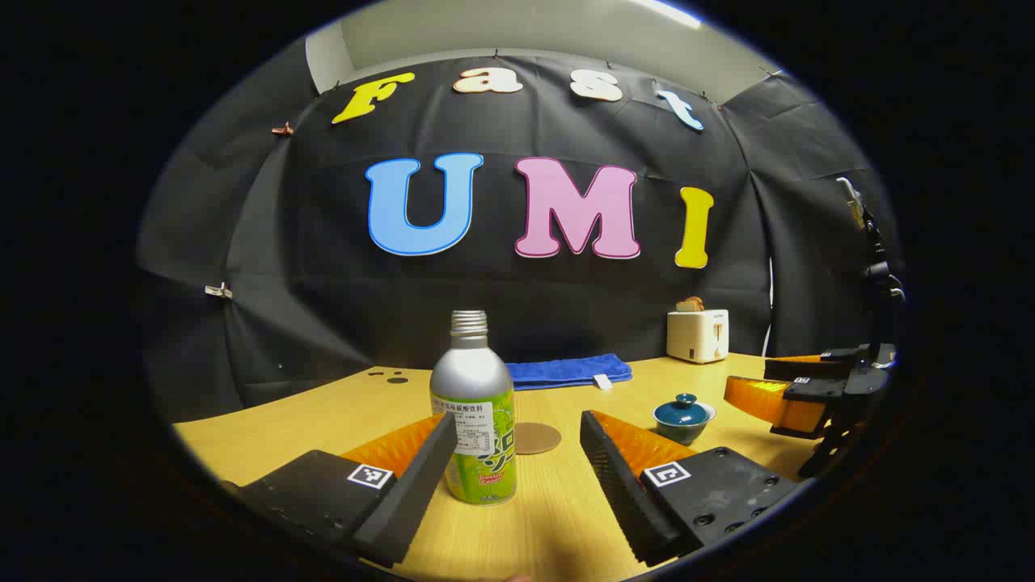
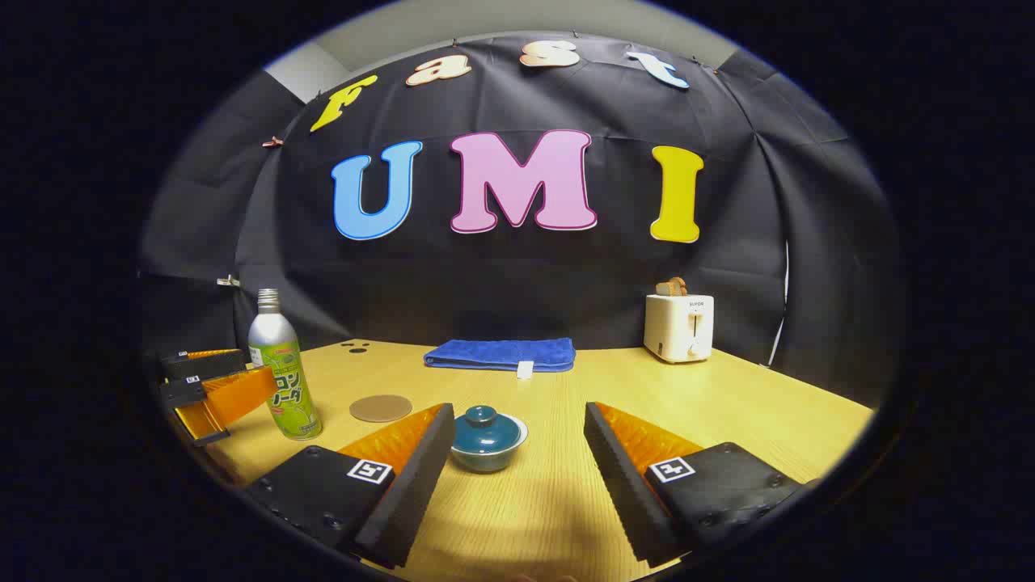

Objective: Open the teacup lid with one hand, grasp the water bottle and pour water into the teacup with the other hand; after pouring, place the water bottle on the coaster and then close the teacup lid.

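teacup (image 2: pixel 487 440): lid (image 2: pixel 483 417) on, at 6 o'clock of the table (image 2: pixel 728 404), towards the right gripper's left finger
right gripper (image 2: pixel 517 453): wide open, holds nothing, cup just ahead
bottle (image 1: pixel 475 412): upright, cap off, between the left gripper's fingers, touching the left one or nearly so
left gripper (image 1: pixel 513 469): wide open, not gripping
coaster (image 1: pixel 537 437): bare, just behind the bottle at 1 o'clock
step, my guess: lift lid first
tip: centre the right gripper on the knob, pinch it, lift straight up; grip the bottle at its label, keep it vertical
background: blue towel (image 2: pixel 501 354), toaster (image 2: pixel 679 325) at 1-2 o'clock
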`<state>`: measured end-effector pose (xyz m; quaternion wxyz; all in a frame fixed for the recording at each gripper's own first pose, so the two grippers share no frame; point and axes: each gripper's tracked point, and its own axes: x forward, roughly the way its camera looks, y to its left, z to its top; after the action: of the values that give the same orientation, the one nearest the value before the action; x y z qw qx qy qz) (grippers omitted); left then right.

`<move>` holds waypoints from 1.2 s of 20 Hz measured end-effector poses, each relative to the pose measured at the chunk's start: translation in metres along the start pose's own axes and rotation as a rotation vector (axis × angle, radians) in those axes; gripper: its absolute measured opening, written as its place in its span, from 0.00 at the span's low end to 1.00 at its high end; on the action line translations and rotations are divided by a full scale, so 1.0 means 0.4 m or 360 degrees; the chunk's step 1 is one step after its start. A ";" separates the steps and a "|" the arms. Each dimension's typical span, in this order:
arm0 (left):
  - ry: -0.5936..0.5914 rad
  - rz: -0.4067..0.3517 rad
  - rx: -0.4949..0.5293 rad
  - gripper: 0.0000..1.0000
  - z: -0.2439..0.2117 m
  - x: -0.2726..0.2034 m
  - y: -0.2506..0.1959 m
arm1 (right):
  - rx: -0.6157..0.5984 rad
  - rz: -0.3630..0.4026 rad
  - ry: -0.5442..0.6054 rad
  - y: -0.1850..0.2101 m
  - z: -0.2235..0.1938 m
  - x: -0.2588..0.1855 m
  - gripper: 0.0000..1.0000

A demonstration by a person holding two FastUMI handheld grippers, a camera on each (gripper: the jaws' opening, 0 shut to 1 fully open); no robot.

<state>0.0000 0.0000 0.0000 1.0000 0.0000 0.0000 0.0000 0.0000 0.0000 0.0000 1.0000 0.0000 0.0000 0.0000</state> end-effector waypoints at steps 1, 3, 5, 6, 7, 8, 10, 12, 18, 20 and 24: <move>0.0039 -0.0001 -0.0002 0.97 -0.014 0.005 -0.001 | 0.0000 -0.0002 -0.0002 0.001 0.000 -0.001 0.99; 0.0067 0.0002 -0.0004 0.96 -0.019 0.006 0.001 | 0.0000 -0.0003 -0.0003 0.000 -0.002 -0.001 0.99; 0.0079 -0.0005 -0.0001 0.97 -0.022 0.009 0.000 | -0.0001 -0.0009 -0.0002 0.000 -0.002 -0.001 0.99; 0.0075 -0.0005 -0.0004 0.97 -0.019 0.010 -0.001 | 0.0001 -0.0013 -0.0003 -0.003 -0.002 -0.001 0.99; 0.0080 -0.0001 -0.0004 0.97 -0.021 0.010 -0.001 | -0.0001 -0.0015 -0.0003 -0.002 -0.003 0.001 0.99; 0.0078 0.0000 0.0000 0.97 -0.018 0.012 -0.002 | 0.0000 -0.0015 -0.0003 -0.001 -0.004 0.001 0.99; 0.0080 0.0000 0.0011 0.97 -0.017 0.010 -0.001 | -0.0001 -0.0015 -0.0002 -0.002 -0.004 0.000 0.99; 0.0083 -0.0001 0.0020 0.97 -0.017 0.010 -0.003 | -0.0001 -0.0015 -0.0002 -0.003 -0.003 0.003 0.99; 0.0085 -0.0002 0.0023 0.97 -0.012 0.013 -0.005 | -0.0002 -0.0022 -0.0003 -0.001 -0.006 0.010 0.99; 0.0085 -0.0002 0.0019 0.97 -0.012 0.012 -0.003 | -0.0001 -0.0023 -0.0004 0.001 -0.006 0.008 0.99; 0.0083 0.0000 0.0001 0.97 -0.011 0.012 -0.002 | 0.0002 0.0127 0.0009 0.046 -0.008 0.025 0.99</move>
<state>0.0048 -0.0007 -0.0042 0.9997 0.0004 0.0260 0.0001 0.0100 0.0182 -0.0032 0.9992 0.0007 0.0028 0.0399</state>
